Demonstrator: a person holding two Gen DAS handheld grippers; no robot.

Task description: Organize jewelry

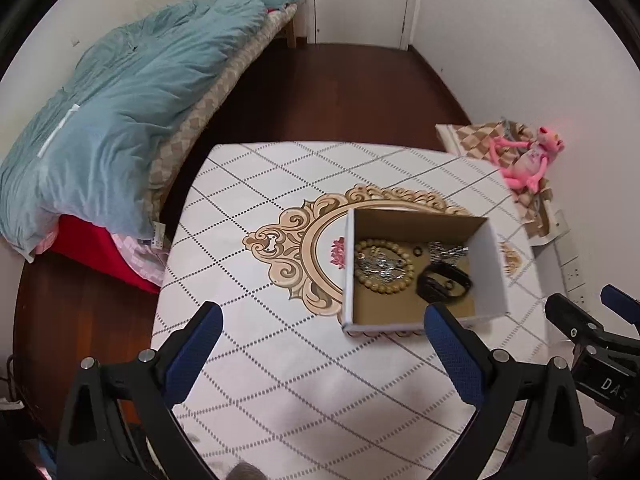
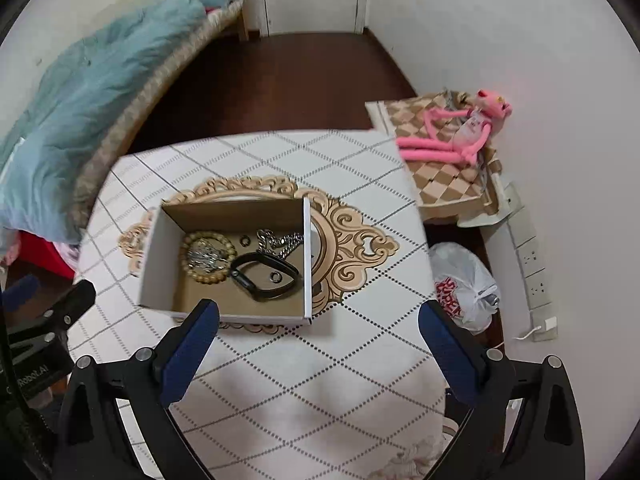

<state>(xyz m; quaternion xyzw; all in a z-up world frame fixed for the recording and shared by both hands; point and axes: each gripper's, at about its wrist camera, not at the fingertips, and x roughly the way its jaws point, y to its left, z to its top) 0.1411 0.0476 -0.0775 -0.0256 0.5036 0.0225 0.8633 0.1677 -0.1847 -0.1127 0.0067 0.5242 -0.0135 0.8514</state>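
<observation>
— Since every piece seems to sit in the cardboard box (image 2: pixel 230 264) mid-table, what's left?

— Little, I'd judge: beaded bracelet (image 2: pixel 208 257), chain (image 2: pixel 280 242), black band (image 2: pixel 266 276) are inside. Left gripper (image 1: pixel 324 356) and right gripper (image 2: pixel 318 350) hang near, spread, holding nothing.

blue duvet (image 1: pixel 120 120); pink plush toy (image 2: pixel 460 132); plastic bag (image 2: pixel 464 284)

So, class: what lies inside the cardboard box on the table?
Inside the cardboard box: a wooden bead bracelet, a black band, a silver chain, two small dark rings, and silvery jewelry covering the floor within the bracelet.
</observation>
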